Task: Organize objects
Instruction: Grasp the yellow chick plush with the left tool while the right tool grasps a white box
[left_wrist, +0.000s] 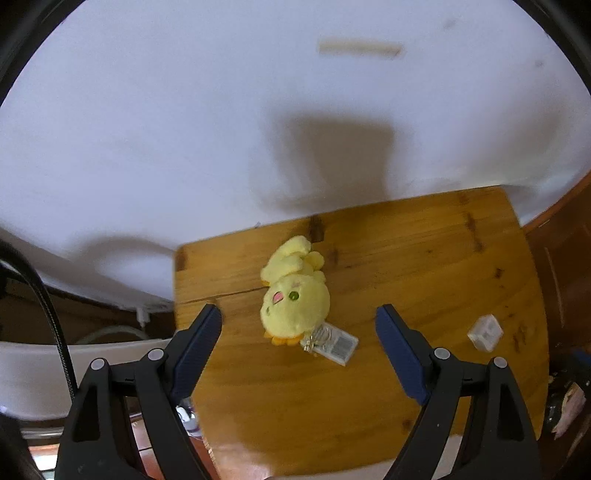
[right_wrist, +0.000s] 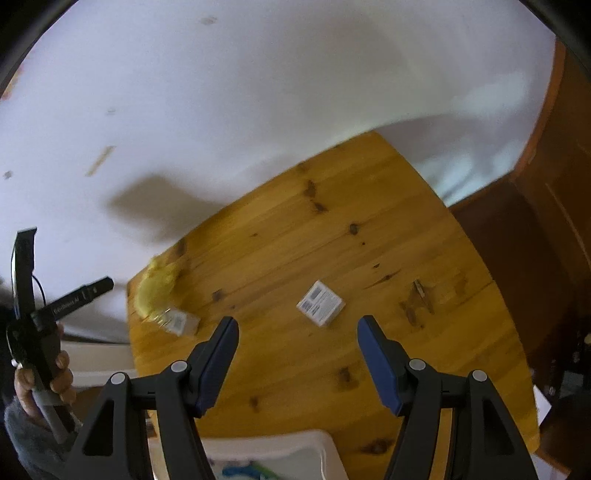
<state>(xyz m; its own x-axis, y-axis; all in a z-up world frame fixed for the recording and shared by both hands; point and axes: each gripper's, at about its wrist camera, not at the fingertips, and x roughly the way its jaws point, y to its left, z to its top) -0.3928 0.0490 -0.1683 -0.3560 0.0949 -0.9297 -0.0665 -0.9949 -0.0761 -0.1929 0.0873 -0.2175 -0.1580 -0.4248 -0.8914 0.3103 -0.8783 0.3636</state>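
A yellow plush toy with a barcode tag lies on the wooden table. My left gripper is open, above the table, with the toy between and just beyond its fingertips. A small white box lies to the right. In the right wrist view the white box lies just beyond my open right gripper. The plush toy is blurred at the table's left edge. The left gripper's handle shows in a hand at far left.
A white bin with coloured items sits at the table's near edge below my right gripper. A white wall stands behind the table. A dark brown wooden door is to the right. A white container sits left of the table.
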